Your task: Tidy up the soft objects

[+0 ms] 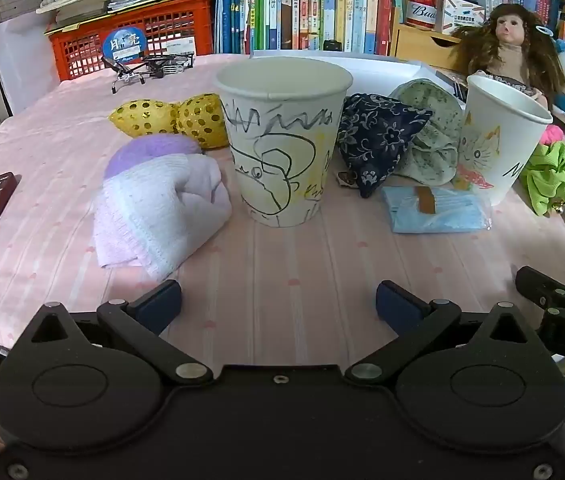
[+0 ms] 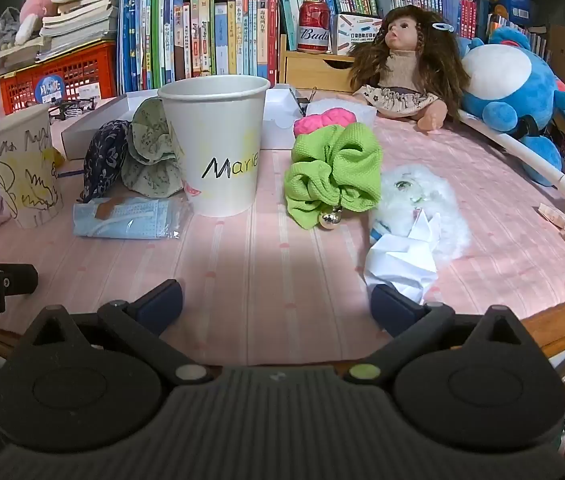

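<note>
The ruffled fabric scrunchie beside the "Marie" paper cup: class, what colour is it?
Lime green scrunchie, clearest in the right wrist view.

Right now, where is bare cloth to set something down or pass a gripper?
Bare cloth lies between the left gripper and the scribbled cup, and between the right gripper and the Marie cup. Crowded behind the cups, and around the green scrunchie and crumpled paper.
</note>
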